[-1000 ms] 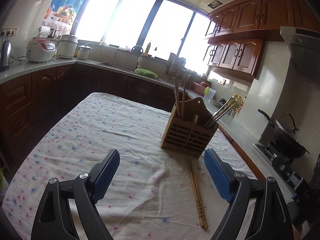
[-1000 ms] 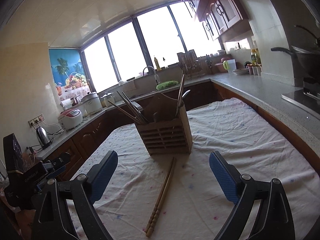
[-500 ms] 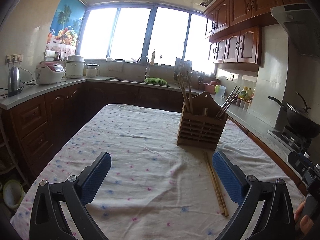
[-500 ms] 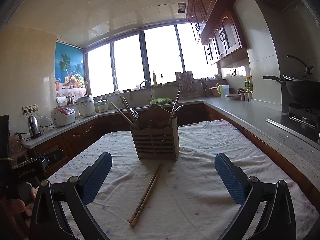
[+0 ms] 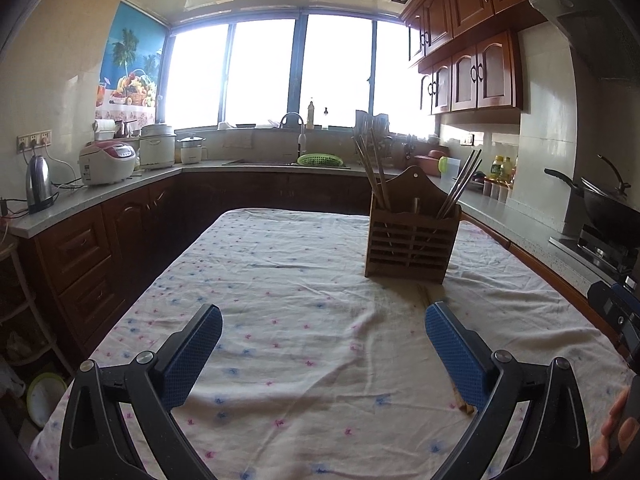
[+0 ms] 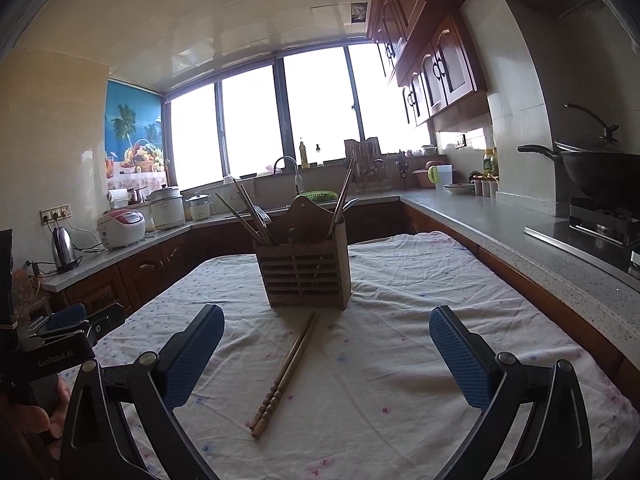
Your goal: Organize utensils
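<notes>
On the table (image 6: 420, 280), spread with a flecked cloth, a slatted wooden holder (image 6: 306, 276) stands toward the far end, and two wooden chopsticks (image 6: 286, 372) lie side by side on the cloth just in front of it, thin tips toward the holder and turned handles toward the near edge. They look like the last strays, since other chopsticks and a metal utensil already lean in the holder's outer compartments (which slot these belong in I cannot tell). The right gripper (image 6: 326, 340) hangs low over the near cloth with its blue pads spread wide and nothing between them, the chopsticks lying in the gap ahead, a stance that seems set for a pickup. The left gripper (image 5: 323, 336) is likewise wide apart and empty; its right finger (image 5: 456, 360) hides most of the pair in its own view. Only one bit of writing reads: "GenRobot.AI" on the left gripper's black body, seen at the left edge of the right view.
</notes>
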`<state>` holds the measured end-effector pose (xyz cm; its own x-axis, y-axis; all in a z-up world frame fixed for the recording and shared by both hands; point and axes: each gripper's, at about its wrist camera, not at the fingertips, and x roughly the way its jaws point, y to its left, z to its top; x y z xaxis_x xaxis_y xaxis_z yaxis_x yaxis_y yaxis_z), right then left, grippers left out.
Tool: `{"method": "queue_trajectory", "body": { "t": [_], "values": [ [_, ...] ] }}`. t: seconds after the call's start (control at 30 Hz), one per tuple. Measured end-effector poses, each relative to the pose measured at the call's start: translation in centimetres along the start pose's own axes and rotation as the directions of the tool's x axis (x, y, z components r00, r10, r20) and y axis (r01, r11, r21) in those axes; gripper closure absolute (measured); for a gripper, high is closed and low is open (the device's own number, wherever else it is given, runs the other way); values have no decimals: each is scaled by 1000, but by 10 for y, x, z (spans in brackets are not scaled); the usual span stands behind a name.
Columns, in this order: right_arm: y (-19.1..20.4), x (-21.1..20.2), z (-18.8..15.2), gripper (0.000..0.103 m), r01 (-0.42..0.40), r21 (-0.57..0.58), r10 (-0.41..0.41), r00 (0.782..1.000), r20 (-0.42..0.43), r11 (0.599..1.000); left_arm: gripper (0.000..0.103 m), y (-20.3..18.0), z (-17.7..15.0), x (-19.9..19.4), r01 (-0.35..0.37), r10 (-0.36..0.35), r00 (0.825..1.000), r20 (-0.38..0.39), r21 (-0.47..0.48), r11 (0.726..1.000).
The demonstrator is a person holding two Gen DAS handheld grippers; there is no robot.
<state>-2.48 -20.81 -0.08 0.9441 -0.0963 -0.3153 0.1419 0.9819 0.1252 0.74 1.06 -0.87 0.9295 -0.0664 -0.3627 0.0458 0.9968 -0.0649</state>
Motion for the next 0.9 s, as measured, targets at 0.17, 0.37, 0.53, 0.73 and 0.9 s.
{"method": "queue_trajectory", "body": {
  "t": [0.17,0.37,0.53,0.73,0.9],
  "values": [
    [-1,-1,-4,0,-4,1,4,1000,-8,1000,1,-3,-1,-2,-25,25,1000,4,15,1000],
    [0,-2,-7,0,-1,-9,1,1000,-5,1000,1,-4,-5,-4,-53,52,998,22,28,998],
    [1,-2,-8,0,-1,-18,1,1000,-4,1000,1,-1,-7,-2,-62,61,998,19,24,998],
    [3,-2,-10,0,-7,-18,7,1000,-11,1000,1,2,-7,0,-70,69,997,16,23,997],
    [4,-1,-10,0,-9,-20,9,1000,-13,1000,1,3,-8,1,-76,75,997,21,27,997]
  ]
}}
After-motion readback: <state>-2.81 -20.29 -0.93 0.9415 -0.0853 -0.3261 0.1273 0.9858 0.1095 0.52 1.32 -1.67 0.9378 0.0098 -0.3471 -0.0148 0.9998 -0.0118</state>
